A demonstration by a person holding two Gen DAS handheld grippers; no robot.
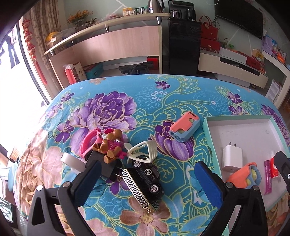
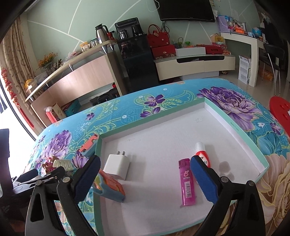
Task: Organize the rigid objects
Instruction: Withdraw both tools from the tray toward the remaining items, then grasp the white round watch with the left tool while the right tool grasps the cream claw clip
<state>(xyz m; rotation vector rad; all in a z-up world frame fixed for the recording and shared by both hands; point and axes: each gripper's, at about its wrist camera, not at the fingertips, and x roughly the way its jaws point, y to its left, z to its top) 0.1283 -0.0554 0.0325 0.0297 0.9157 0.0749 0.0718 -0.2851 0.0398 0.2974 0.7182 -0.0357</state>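
Observation:
A shallow white box with a teal rim (image 2: 241, 123) lies on the floral cloth; it also shows in the left wrist view (image 1: 210, 138). In it lie a white charger (image 2: 116, 166), a pink lighter (image 2: 186, 183), a red-and-white tube (image 2: 203, 154) and an orange-and-blue toy (image 2: 110, 188). My right gripper (image 2: 145, 174) is open and empty over the box. My left gripper (image 1: 145, 177) is open over a pile: a black toy car (image 1: 147, 173), a patterned bar (image 1: 138, 192), a white clip (image 1: 145, 150), a brown-and-pink figure (image 1: 111, 145) and a pink band (image 1: 88, 143). Another orange-and-blue toy (image 1: 184, 127) lies apart.
Low cabinets, a dark water dispenser (image 1: 183, 47) and a wall TV (image 2: 184, 9) stand beyond the table's far edge. A red stool (image 2: 280, 110) stands to the right. My right gripper shows at the left wrist view's right edge (image 1: 282, 168).

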